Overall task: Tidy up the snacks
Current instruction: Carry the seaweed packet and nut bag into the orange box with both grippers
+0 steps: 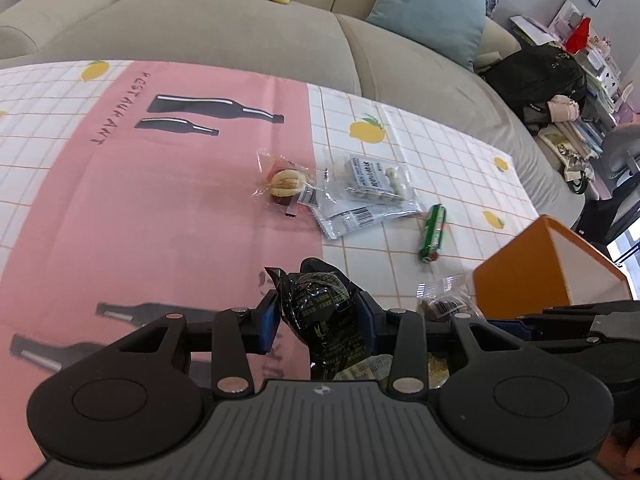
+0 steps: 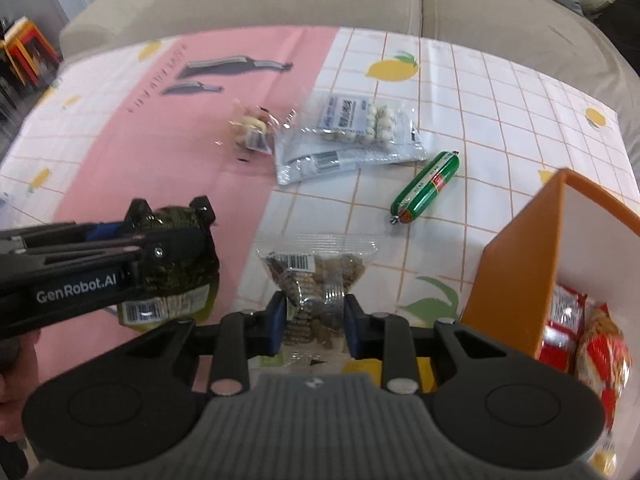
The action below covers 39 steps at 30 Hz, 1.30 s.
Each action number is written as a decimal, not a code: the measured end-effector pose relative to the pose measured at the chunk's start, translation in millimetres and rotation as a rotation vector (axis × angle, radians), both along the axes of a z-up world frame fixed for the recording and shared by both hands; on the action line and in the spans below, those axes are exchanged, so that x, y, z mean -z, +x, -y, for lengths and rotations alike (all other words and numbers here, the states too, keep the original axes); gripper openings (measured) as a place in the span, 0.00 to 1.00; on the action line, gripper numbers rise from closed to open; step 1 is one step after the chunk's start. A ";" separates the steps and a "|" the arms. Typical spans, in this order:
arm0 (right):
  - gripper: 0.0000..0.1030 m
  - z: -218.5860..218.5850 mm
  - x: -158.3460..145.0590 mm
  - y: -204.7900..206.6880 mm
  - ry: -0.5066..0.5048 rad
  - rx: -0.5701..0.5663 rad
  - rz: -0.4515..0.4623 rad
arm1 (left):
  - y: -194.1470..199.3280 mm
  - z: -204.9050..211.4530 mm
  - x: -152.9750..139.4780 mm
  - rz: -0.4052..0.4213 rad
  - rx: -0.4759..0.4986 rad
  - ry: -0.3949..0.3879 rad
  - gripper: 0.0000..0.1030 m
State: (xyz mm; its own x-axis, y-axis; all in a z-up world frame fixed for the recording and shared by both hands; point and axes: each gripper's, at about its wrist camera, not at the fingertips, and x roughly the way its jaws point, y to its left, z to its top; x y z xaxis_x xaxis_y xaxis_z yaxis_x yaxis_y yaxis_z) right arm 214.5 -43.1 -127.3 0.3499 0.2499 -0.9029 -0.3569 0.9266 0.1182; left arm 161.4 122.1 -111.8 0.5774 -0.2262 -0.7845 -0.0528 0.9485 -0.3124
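My left gripper (image 1: 319, 318) is shut on a black-and-green snack packet (image 1: 320, 312) and holds it above the tablecloth; the packet also shows in the right wrist view (image 2: 176, 268). My right gripper (image 2: 315, 318) is shut on a clear bag of brown snacks (image 2: 316, 276), which also shows in the left wrist view (image 1: 444, 300). An orange box (image 2: 516, 264) stands at the right with red snack packs (image 2: 564, 324) inside. A green sausage (image 2: 426, 188), a clear bag of white balls (image 2: 352, 132) and a small wrapped cake (image 2: 252, 128) lie on the cloth.
The table has a pink and white checked cloth (image 1: 160, 208) with lemon and bottle prints. A beige sofa (image 1: 240, 36) with yellow and blue cushions runs behind the table. A black backpack (image 1: 548, 80) and clutter sit at the far right.
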 end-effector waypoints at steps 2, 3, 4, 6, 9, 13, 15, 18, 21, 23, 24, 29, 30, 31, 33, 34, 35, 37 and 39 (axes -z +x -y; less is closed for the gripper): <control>0.27 3.1 -9.3 -11.8 0.024 0.014 0.018 | -9.5 2.6 -8.6 0.006 0.001 0.000 0.44; 0.27 5.1 -14.2 -18.1 0.036 0.021 0.026 | -13.3 3.8 -12.1 0.009 0.002 0.000 0.44; 0.27 6.5 -18.0 -23.0 0.045 0.026 0.034 | -17.6 6.0 -16.3 0.012 0.005 0.002 0.44; 0.27 11.2 -26.9 -34.0 0.060 0.038 0.054 | -25.9 11.8 -24.8 0.016 0.018 0.012 0.44; 0.26 19.0 -40.4 -49.8 0.075 0.057 0.091 | -37.4 21.6 -35.5 0.023 0.038 0.020 0.44; 0.26 36.6 -60.9 -71.4 0.099 0.088 0.145 | -49.6 39.0 -51.2 0.050 0.075 0.031 0.44; 0.26 47.6 -70.5 -80.5 0.111 0.104 0.170 | -53.4 47.3 -58.7 0.068 0.094 0.027 0.44; 0.26 66.3 -83.5 -93.7 0.118 0.124 0.205 | -57.9 62.4 -70.9 0.090 0.127 0.010 0.44; 0.26 87.4 -92.8 -104.4 0.110 0.150 0.236 | -61.0 79.9 -82.1 0.116 0.166 0.015 0.44; 0.26 102.3 -96.4 -109.9 0.097 0.171 0.251 | -61.8 92.8 -87.5 0.129 0.195 0.021 0.44; 0.26 111.7 -98.5 -112.5 0.088 0.185 0.259 | -61.3 99.4 -90.1 0.136 0.211 0.023 0.44; 0.26 155.7 -103.2 -119.4 0.032 0.249 0.279 | -57.4 137.0 -99.1 0.162 0.295 0.027 0.44; 0.26 164.0 -103.9 -121.0 0.021 0.261 0.283 | -55.1 146.3 -101.1 0.167 0.315 0.028 0.44; 0.26 172.3 -104.1 -122.5 0.011 0.271 0.288 | -53.0 154.5 -102.5 0.171 0.332 0.028 0.44; 0.26 187.7 -104.2 -124.6 -0.010 0.293 0.295 | -48.0 172.4 -104.9 0.179 0.370 0.030 0.44; 0.26 195.1 -103.7 -125.1 -0.021 0.305 0.299 | -44.7 181.6 -105.5 0.183 0.388 0.033 0.44; 0.26 202.1 -103.0 -125.0 -0.027 0.318 0.300 | -41.2 190.8 -105.6 0.184 0.407 0.036 0.44; 0.26 216.5 -100.7 -123.7 -0.032 0.347 0.295 | -38.9 204.3 -104.7 0.180 0.438 0.036 0.44; 0.26 229.0 -98.3 -121.8 -0.039 0.369 0.292 | -34.1 218.7 -101.6 0.173 0.472 0.031 0.44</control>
State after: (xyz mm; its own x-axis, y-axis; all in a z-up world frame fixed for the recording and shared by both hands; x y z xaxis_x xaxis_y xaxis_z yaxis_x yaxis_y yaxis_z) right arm 92.7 -272.1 -29.0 0.6497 0.0288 -0.7596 -0.0161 0.9996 0.0241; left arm 127.3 -96.6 -10.2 0.5395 -0.4723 -0.6970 0.4345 0.8653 -0.2501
